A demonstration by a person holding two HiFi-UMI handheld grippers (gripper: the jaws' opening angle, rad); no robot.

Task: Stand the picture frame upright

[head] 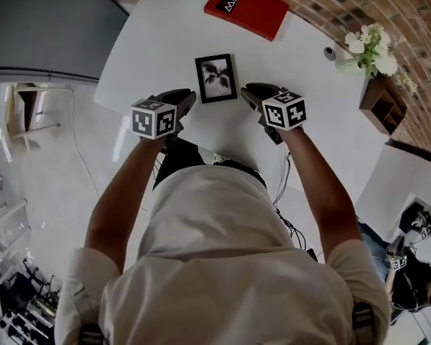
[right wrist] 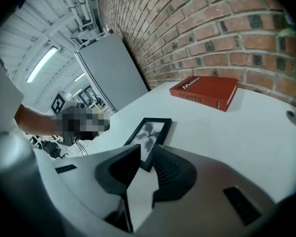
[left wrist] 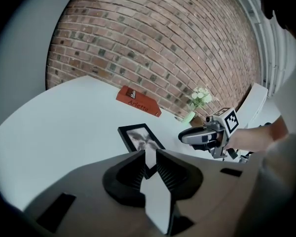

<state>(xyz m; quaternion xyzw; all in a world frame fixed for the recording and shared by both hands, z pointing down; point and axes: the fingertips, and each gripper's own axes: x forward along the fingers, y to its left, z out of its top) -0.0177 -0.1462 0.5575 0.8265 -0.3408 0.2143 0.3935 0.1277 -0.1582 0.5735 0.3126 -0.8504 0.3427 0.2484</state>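
A small black picture frame with a grey flower print lies flat on the white table. My left gripper hovers just left of the frame's near corner. My right gripper hovers just right of it. Neither touches the frame. In the left gripper view the frame lies beyond the left gripper, whose jaws stand apart with nothing between them. The right gripper shows beside it. In the right gripper view the right gripper is open too, with the frame lying just ahead.
A red book lies at the table's far edge by the brick wall. White flowers, a small round object and a wooden box are at the far right. A grey cabinet stands to the left.
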